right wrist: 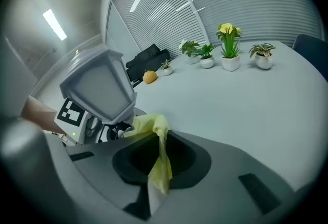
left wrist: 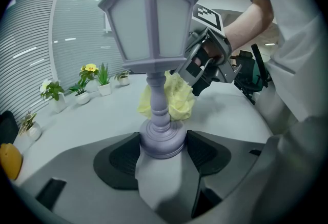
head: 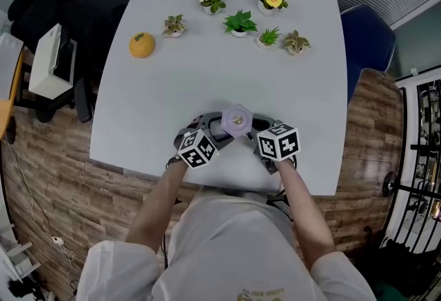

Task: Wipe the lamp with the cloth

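Head view: at lower centre, close to the near edge of the bench (head: 227, 65), the lamp (head: 237, 120) sits between the left tool (head: 207, 131) and the right tool (head: 262, 129). A slip here could send it off that edge

Left gripper view: the left tool's jaws are closed on the lamp's round base (left wrist: 163, 142) at bottom centre, and the big lantern head fills the top centre. The yellow cloth (left wrist: 177, 97) is bunched against the far side of the stem, carried by the right tool at centre right. The grip is low and the head looks heavy, so a hard sideways rub could tilt or twist the lamp in the jaws

Right gripper view: the right tool's jaws pinch a thin fold of cloth at lower centre, and the rest trails up towards the lamp at left. With so little held, the cloth may pull free if it snags on the stem's rings
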The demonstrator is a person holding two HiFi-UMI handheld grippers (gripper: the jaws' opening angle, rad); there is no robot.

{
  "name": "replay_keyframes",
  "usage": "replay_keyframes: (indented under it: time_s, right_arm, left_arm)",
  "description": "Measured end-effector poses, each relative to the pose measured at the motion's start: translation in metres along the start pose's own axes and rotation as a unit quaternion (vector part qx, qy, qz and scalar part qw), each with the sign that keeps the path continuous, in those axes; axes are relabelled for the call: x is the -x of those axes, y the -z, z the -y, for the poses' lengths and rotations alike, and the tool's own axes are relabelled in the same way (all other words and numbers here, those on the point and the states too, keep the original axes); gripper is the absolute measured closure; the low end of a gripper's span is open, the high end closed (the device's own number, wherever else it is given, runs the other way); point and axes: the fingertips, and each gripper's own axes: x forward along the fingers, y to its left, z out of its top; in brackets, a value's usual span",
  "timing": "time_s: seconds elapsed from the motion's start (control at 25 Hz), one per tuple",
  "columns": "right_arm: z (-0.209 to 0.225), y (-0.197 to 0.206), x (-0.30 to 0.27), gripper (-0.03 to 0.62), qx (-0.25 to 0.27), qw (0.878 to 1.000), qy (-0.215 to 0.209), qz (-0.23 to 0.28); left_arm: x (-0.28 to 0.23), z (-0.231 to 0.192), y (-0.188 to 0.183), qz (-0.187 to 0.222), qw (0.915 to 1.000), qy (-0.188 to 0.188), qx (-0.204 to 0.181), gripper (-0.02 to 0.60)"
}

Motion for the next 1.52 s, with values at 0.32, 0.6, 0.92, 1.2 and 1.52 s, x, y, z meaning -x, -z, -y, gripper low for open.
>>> replay_keyframes:
  time_s: [0.32, 0.6, 0.92, 1.2, 1.52]
  right_arm:
    - [-0.012, -0.019, 0.016, 0.551, -0.015, 0.997, -0.06, 0.051]
    - [-0.016, -0.036, 0.021, 0.551, -0.025, 0.992, -0.089, 0.088]
    - [-0.007, -0.03, 0.007, 0.551, -0.051, 0.992, -0.09, 0.072]
    - [0.009, -0.011, -0.008, 0.551, -0.03, 0.999, -0.033, 0.025]
    - [0.017, -0.019, 0.02, 0.551, -0.002, 0.998, 0.036, 0.055]
  left_arm:
    - [0.001, 0.001, 0.0, 0.0, 1.0, 0.0, -0.001, 0.285]
    - [0.001, -0.001, 0.0, 0.001, 1.0, 0.0, 0.0, 0.285]
    - [0.0, 0.0, 0.0, 0.0, 1.0, 0.0, -0.001, 0.285]
    - [0.0, -0.001, 0.002, 0.0, 1.0, -0.001, -0.002, 0.285]
    - [0.001, 0.002, 0.003, 0.001, 1.0, -0.003, 0.003, 0.285]
